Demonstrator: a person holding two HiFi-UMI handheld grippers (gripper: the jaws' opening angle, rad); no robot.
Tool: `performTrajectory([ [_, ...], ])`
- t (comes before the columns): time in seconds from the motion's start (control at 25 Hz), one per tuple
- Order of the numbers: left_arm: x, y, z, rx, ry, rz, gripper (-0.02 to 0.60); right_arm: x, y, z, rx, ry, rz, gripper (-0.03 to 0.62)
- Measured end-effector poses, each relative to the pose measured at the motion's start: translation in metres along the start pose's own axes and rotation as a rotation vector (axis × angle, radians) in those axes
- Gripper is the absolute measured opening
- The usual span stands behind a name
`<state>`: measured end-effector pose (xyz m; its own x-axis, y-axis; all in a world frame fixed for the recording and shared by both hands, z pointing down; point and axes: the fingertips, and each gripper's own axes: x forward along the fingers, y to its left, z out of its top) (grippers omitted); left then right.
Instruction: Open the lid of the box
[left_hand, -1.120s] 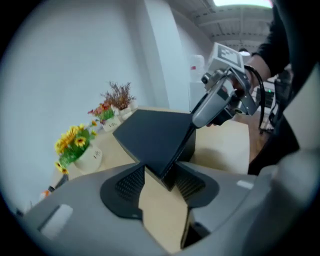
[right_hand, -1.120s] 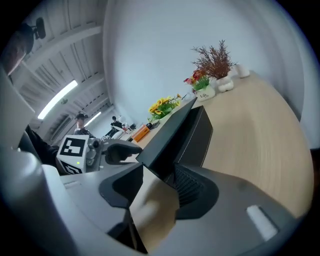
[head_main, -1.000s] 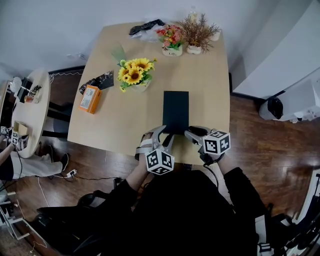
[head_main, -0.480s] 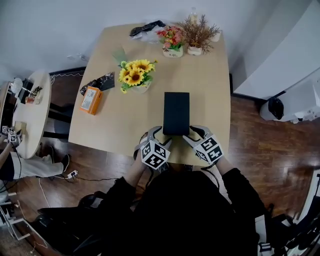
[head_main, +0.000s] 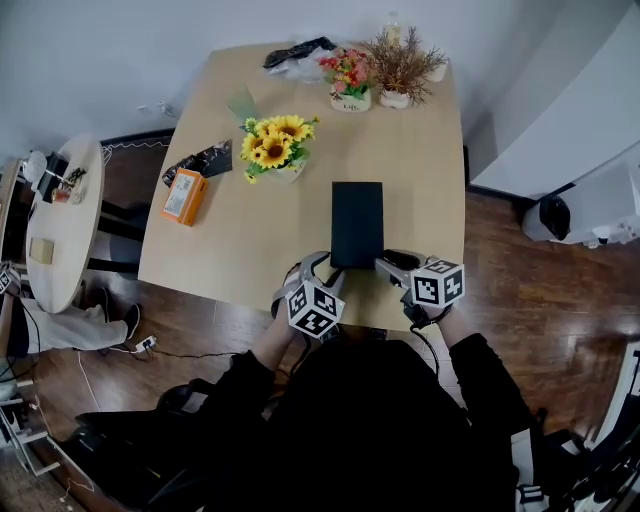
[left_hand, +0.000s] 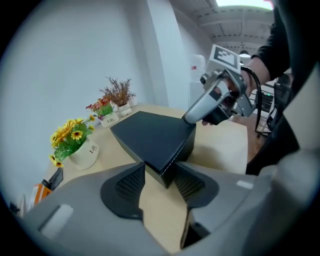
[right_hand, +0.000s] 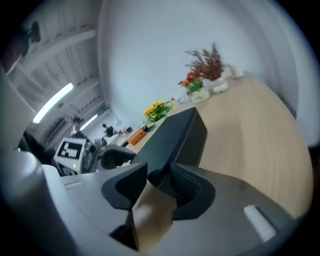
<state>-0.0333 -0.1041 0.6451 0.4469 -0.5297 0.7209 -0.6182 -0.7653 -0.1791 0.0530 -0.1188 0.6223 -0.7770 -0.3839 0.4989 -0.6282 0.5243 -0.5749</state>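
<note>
Since earlier your box (head_main: 357, 223) is staying put near the table's (head_main: 250, 250) front edge, long axis running away from you, while the lowered left gripper (left_hand: 160, 179) and the right gripper (right_hand: 157, 182), jaws having just been closing, are pinching its near-left and near-right corners, equally close.

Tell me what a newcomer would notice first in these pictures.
A black rectangular box lies at the near edge of the light wooden table, and the left tongs and right tongs, whose jaws have just been closing, each clamp one of its near corners. Farther back to the left stands a bright bunch of yellow sunflowers in a white pot.
</note>
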Motion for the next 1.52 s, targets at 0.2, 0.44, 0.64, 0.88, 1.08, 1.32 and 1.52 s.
performTrajectory([
  [0.2,0.003,0.001,-0.003,0.021,0.014,0.012,0.164,0.010,0.003,-0.017,-0.573,0.129,-0.169,0.213],
  [0.44,0.004,0.001,-0.001,0.014,0.015,0.014,0.158,0.007,0.002,-0.011,-0.303,0.051,-0.077,0.183],
  [0.64,0.002,0.003,-0.002,0.042,0.028,0.021,0.158,0.005,0.007,-0.005,-0.161,0.066,0.002,0.218],
  [0.88,-0.022,-0.007,0.042,0.203,-0.056,0.133,0.158,0.006,0.009,-0.004,-0.195,0.085,-0.013,0.221],
  [1.08,-0.003,-0.018,0.045,0.377,-0.022,0.143,0.158,0.007,0.008,-0.006,-0.220,0.101,-0.032,0.218],
  [1.32,0.003,-0.026,0.047,0.474,-0.008,0.170,0.105,0.006,0.006,-0.003,-0.217,0.092,-0.047,0.212],
  [1.52,0.007,-0.030,0.051,0.542,0.008,0.202,0.081,0.004,0.003,0.000,-0.218,0.093,-0.061,0.207],
])
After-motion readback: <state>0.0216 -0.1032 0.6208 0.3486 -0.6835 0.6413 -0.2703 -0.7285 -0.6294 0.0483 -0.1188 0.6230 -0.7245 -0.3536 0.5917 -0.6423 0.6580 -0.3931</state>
